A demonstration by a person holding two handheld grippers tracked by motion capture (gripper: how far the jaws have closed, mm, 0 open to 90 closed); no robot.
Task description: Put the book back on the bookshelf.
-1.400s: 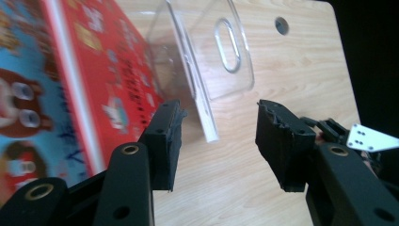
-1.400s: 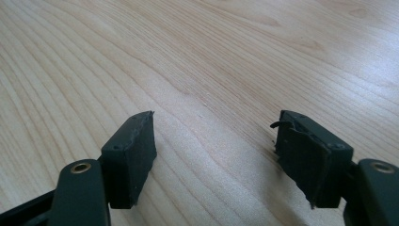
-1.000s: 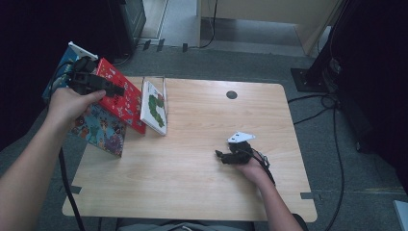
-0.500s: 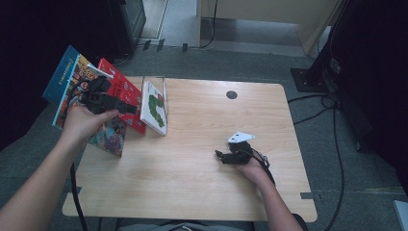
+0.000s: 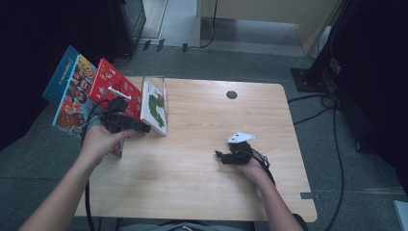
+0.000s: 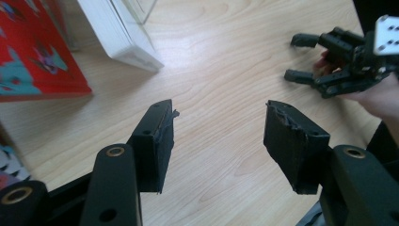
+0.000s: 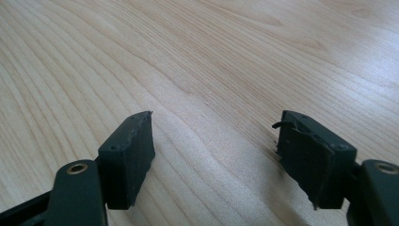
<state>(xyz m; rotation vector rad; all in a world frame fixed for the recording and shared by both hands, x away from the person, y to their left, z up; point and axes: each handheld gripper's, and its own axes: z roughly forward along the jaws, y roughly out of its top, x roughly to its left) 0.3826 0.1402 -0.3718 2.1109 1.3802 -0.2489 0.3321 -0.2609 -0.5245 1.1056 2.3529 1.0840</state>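
**Left gripper low at the table's left edge, jaws wide and empty**

The left gripper has its two black jaws spread wide with nothing between them — bare wood shows through the gap in the left gripper view, and the jaws have just been opening further. Their pads look torn along the front edges. From above, the left gripper lies near the table's left edge, its tips pointing toward the white book and stopping just short of that book's near corner; whether they touch it I cannot tell from that height.

The white book, with a green figure on its cover, leans at the back-left corner of the table against what seems to be a clear stand, though the stand is hard to make out. In the left gripper view the same white book shows its page edges, and the red book lies beside it. The red book overhangs the left edge, and a blue book fans out farther beyond it.

The right gripper also stands open and empty over plain wood. It sits near the right part of the front half of the table — the right gripper points left, held in the person's right hand, well apart from the books.
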